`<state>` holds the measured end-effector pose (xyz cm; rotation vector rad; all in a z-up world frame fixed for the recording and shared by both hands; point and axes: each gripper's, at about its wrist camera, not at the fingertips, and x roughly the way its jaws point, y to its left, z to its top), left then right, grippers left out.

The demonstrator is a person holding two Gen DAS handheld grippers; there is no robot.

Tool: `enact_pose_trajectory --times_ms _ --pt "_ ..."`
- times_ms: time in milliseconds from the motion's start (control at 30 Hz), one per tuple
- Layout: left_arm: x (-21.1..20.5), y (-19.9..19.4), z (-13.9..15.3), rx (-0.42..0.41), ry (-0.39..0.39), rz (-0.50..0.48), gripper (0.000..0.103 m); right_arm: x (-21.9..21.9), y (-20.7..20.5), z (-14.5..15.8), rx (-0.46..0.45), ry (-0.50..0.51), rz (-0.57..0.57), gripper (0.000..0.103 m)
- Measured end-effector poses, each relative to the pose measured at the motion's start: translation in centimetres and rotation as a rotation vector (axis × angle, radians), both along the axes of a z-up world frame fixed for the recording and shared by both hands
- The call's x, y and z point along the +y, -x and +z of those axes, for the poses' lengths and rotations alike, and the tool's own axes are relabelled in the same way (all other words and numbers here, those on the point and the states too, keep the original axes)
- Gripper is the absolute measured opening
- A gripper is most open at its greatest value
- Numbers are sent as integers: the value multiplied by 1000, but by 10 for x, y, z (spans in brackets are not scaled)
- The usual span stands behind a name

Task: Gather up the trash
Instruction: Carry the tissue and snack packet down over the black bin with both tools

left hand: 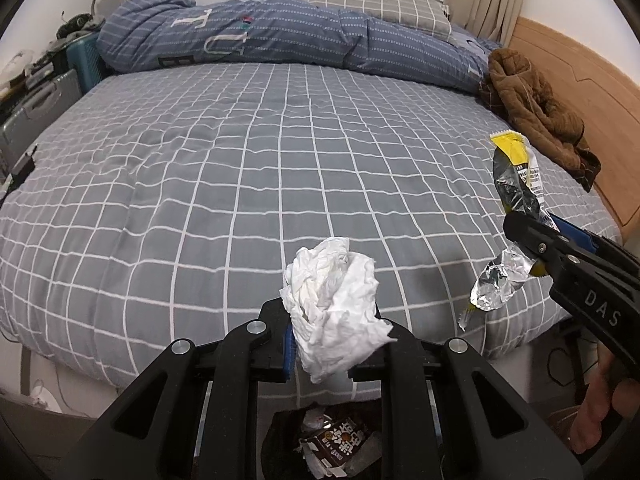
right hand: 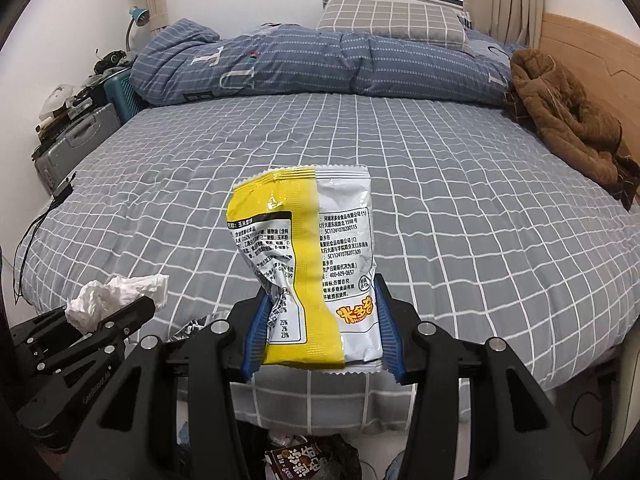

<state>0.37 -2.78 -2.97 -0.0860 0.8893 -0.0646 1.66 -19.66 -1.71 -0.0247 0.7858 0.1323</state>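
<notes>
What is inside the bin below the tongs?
The bin holds a brown printed snack wrapper and some white scraps. The left tongs and their frame cover most of it, so anything deeper is hidden.

Soft even daylight, fisheye-bent edges

Black gripper (right hand: 320,336), blue pads (right hand: 256,336), silver screws
</notes>
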Motion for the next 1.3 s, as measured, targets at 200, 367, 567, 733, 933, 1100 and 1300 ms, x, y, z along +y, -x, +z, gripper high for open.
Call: enact_pose_trajectory --times_ms 200,367,567,733,933,1100,1300 --pt "0 14 -2 6 6 -3 17 -1 17 -2 11 2 9 45" --pt "-2 26 -1 4 7 -1 17 -2 30 -4 13 2 11 45" --pt "-6 38 -5 15 1 -9 17 -6 41 -6 17 -1 6 45" --pt "-4 48 -8 23 4 -4 17 -6 50 -8 24 -2 11 45" --pt "-2 60 -10 32 6 3 17 -6 63 -14 39 -6 16 45" --pt "-1 70 -11 37 15 5 17 -6 74 -18 51 -5 19 45" --pt "1 81 -12 41 17 5 17 -3 87 -25 67 -4 26 45"
